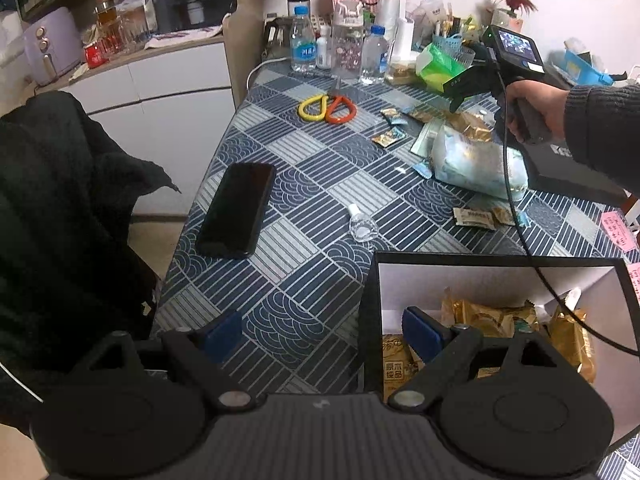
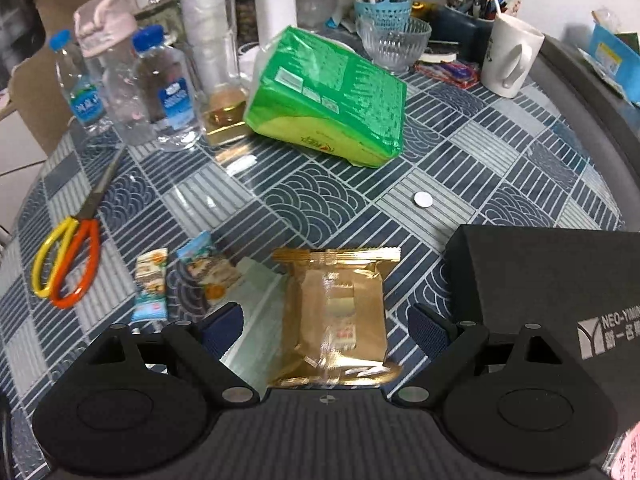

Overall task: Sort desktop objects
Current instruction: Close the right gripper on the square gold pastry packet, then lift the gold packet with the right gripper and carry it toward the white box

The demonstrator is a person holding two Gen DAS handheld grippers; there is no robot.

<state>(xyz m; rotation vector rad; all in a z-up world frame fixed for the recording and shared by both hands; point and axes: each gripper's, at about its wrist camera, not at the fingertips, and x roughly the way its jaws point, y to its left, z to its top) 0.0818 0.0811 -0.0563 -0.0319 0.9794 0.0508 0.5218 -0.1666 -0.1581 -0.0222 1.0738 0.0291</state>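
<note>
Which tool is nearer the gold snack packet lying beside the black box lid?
Right. The right tool hangs open directly over the gold snack packet, fingers either side. The left tool sits farther off, at the open box.

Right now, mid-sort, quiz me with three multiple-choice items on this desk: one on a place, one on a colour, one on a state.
1. Where does the gold snack packet lie?
A. inside the glass bowl
B. on the tablecloth between the right gripper's open jaws
C. on top of the green pack

2. What colours are the scissors' handles?
A. yellow and orange
B. blue and white
C. both black

3. How do the right gripper's jaws stand?
A. shut on the packet
B. shut on nothing
C. open, pads clear of the packet

Answers: 1 B, the packet lies flat on the cloth with a jaw at each side; 2 A, one loop is yellow and the other orange; 3 C, gaps show between both pads and the packet.
</note>
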